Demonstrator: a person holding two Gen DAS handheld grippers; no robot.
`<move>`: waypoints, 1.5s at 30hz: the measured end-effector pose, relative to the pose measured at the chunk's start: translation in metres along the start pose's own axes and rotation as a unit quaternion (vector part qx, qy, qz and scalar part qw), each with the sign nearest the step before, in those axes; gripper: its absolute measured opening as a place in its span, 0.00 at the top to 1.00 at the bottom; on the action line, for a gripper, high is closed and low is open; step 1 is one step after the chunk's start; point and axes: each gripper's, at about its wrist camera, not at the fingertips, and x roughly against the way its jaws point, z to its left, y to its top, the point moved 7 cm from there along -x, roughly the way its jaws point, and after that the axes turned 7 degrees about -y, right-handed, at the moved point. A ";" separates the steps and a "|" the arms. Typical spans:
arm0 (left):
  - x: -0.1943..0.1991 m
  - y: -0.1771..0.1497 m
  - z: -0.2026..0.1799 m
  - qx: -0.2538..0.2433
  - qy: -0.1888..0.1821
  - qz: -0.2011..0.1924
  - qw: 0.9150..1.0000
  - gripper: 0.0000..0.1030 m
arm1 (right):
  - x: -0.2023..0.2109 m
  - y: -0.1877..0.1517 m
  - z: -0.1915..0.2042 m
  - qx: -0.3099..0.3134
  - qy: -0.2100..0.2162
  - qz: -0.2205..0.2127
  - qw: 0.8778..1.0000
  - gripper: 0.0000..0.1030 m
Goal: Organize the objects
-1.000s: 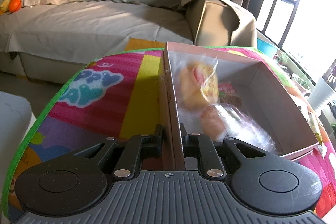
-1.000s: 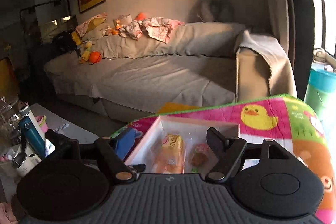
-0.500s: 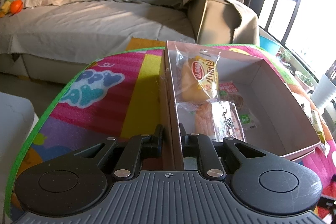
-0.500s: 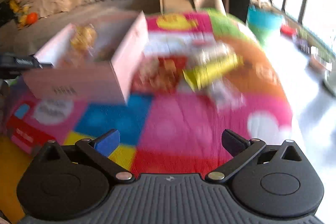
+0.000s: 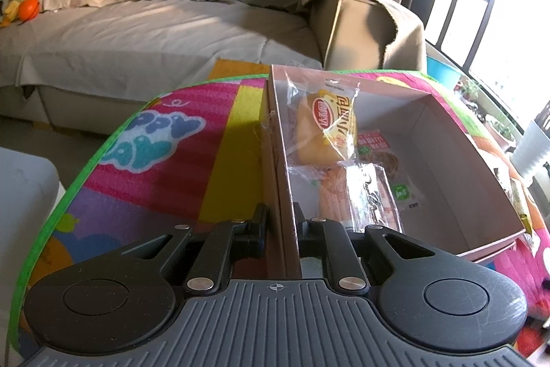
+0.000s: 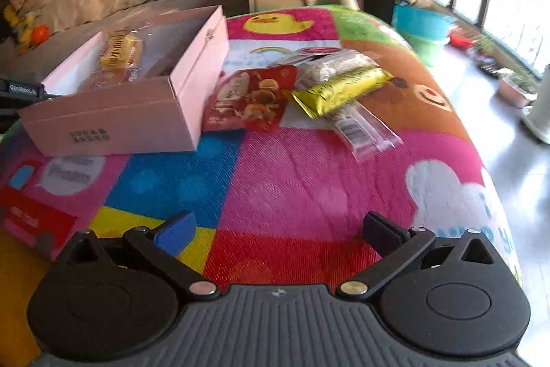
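A pink cardboard box [image 5: 447, 140] [image 6: 144, 112] lies open on a colourful play mat [image 6: 292, 167]. My left gripper [image 5: 280, 222] is shut on the box's near wall. Inside the box lie a yellow bread packet [image 5: 326, 129] [image 6: 120, 52] and clear snack packets [image 5: 367, 195]. My right gripper [image 6: 278, 229] is open and empty, low over the mat, short of the loose snacks. These are a red snack bag [image 6: 254, 98], a yellow packet [image 6: 340, 88], a clear packet [image 6: 364, 126] and a whitish packet [image 6: 333, 62], lying right of the box.
A grey sofa [image 5: 154, 30] with clothes and toys stands behind the mat. A teal bucket [image 6: 422, 23] and plants are by the window at right. A white surface [image 5: 20, 195] is at the mat's left edge.
My right gripper has swung from above the box back and right, and now faces the loose snacks. The packets in the box have settled. My left gripper still holds the box wall.
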 end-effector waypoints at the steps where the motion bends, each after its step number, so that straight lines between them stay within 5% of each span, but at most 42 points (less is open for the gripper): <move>1: 0.000 0.000 0.000 0.000 0.000 0.000 1.000 0.85 | 0.004 0.013 -0.006 -0.017 0.007 -0.018 1.000 0.00; 5: 0.000 0.000 0.000 0.000 0.001 -0.001 1.000 0.85 | 0.002 0.068 -0.017 -0.027 -0.002 -0.070 0.997 0.01; 7: 0.000 0.000 0.000 -0.001 0.003 -0.001 1.000 0.85 | -0.017 0.094 -0.014 0.002 -0.017 -0.074 0.997 0.18; 9: 0.000 -0.001 0.000 -0.003 0.004 -0.001 1.000 0.85 | -0.040 0.114 -0.010 0.005 -0.009 -0.052 0.999 0.51; 14: 0.000 -0.001 -0.001 -0.007 0.006 0.000 1.000 0.85 | -0.079 0.133 0.006 0.018 -0.001 -0.020 1.000 0.65; 22: 0.000 -0.001 -0.002 -0.007 0.006 0.000 1.000 0.85 | -0.050 0.078 0.027 0.136 0.049 0.002 0.989 0.65; 29: -0.002 -0.001 -0.002 -0.006 0.004 0.001 1.000 0.85 | -0.005 0.032 0.009 0.180 0.033 0.004 0.983 0.64; 31: -0.003 -0.001 -0.001 -0.005 0.003 0.001 1.000 0.85 | 0.005 0.027 0.006 0.180 0.025 -0.003 0.983 0.58; 33: -0.003 -0.001 -0.001 -0.004 0.003 0.002 1.000 0.85 | 0.013 0.027 0.007 0.165 0.033 -0.013 0.986 0.23; 34: -0.003 -0.001 -0.001 -0.005 0.003 0.002 1.000 0.85 | 0.018 0.026 0.009 0.158 0.040 -0.022 0.986 0.19; 38: -0.003 -0.001 -0.001 -0.005 0.003 0.002 1.000 0.85 | 0.013 0.013 0.030 0.169 0.054 -0.016 0.984 0.17; 45: -0.002 -0.002 -0.001 -0.007 0.003 0.003 1.000 0.85 | 0.005 0.000 0.010 0.207 -0.036 -0.018 0.978 0.16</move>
